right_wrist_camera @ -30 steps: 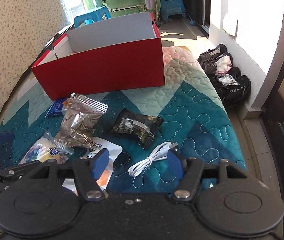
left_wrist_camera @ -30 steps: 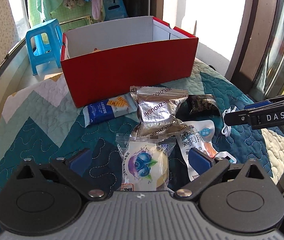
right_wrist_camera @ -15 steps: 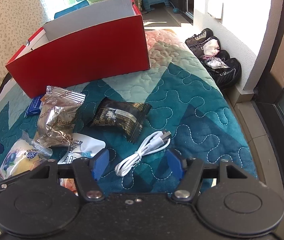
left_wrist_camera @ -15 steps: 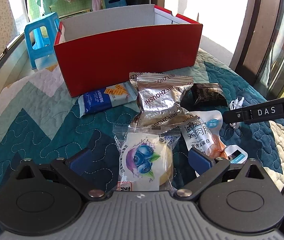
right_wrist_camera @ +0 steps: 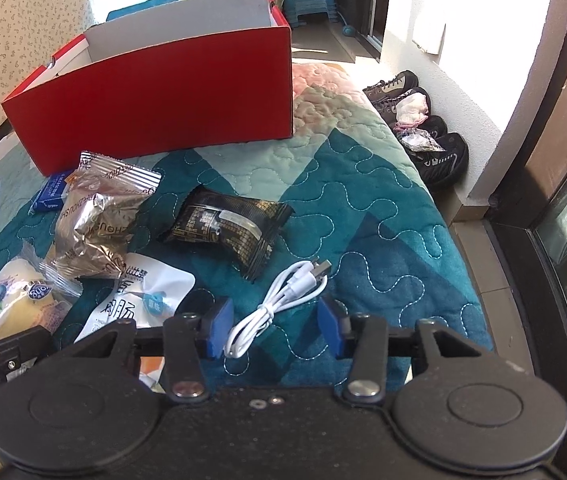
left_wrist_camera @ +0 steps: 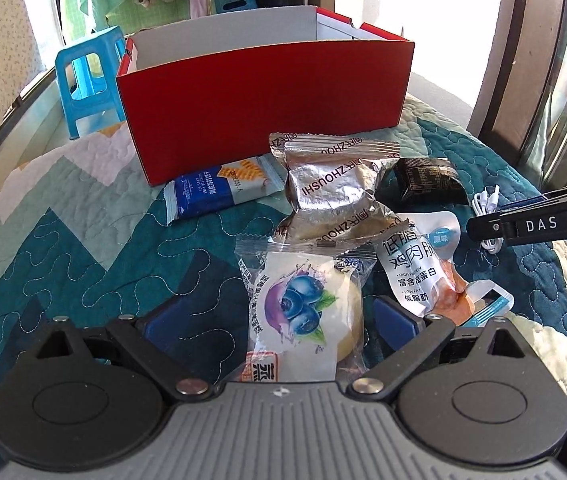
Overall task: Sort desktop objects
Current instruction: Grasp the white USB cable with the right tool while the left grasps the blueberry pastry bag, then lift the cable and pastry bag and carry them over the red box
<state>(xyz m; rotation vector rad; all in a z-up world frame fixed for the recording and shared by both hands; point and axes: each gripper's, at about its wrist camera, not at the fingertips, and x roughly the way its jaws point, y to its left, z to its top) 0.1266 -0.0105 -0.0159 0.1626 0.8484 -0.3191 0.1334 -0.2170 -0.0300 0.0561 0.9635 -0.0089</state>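
Red cardboard forms the open box (left_wrist_camera: 263, 108), which is set at the far end of a teal quilted blanket (left_wrist_camera: 83, 264); every place below is given from this box. Against its near wall a blue biscuit packet (left_wrist_camera: 219, 190) is laid flat. Just nearer than that, a crumpled silver foil packet (left_wrist_camera: 335, 188) is seen, and a black snack packet (right_wrist_camera: 223, 226) lies apart to its right. Nearer still, a clear-wrapped blueberry cake (left_wrist_camera: 303, 312) is overlapped at its far edge by the foil packet, with a white chicken-breast pouch (left_wrist_camera: 415, 264) beside it on the right. Farthest from the box on the right side, a coiled white USB cable (right_wrist_camera: 279, 304) is stretched out on the blanket.

The left gripper (left_wrist_camera: 279, 322) is held wide apart around the blueberry cake, with its blue pads clear of the wrapper. The right gripper (right_wrist_camera: 271, 326) has just been closing; its jaws are set either side of the near end of the cable, the left pad nearly at the loop, yet no squeeze on the cable is shown. Dark shoes (right_wrist_camera: 423, 136) are seen on the floor beyond the blanket's right edge.
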